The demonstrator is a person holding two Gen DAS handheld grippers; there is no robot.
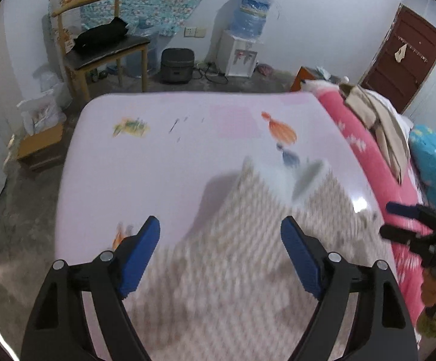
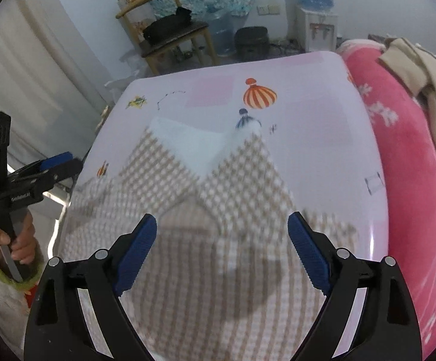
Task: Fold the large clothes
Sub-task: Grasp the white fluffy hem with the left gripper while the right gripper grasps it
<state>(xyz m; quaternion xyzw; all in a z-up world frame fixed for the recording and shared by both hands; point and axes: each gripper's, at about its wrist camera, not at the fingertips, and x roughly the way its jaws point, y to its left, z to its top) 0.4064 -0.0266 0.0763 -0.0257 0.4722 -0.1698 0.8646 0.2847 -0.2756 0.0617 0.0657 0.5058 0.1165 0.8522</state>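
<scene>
I read this as the gap between two folds: both of my tools hang empty above the bench, and the garment lies flat on it with its sleeves or sides apparently already brought in towards the middle.

Going from the left, my left tool (image 1: pixel 220 234) has its jaws spread wide with nothing between the ribbed blue pads (image 1: pixel 139 258). Below it and to its right is the checked garment (image 2: pixel 206 210), a soft knit or woven cloth in beige and white squares with a plain white inner face showing in a V at the far end. It lies on the bench (image 1: pixel 158 162), a smooth, glossy pale surface printed with a striped orange balloon (image 2: pixel 259 97); that sheen suggests the cloth will slide easily if dragged.

My right tool (image 2: pixel 222 234) is equally wide and empty, pointing down over the garment's middle. Further right, a pink fleecy blanket (image 2: pixel 404 156) with white flowers runs along the bench edge, with a beige cloth (image 2: pixel 428 84) draped on it.

The next move, as I judge it, needs both tools to pinch the near hem at its two corners and carry it evenly towards the collar.
</scene>
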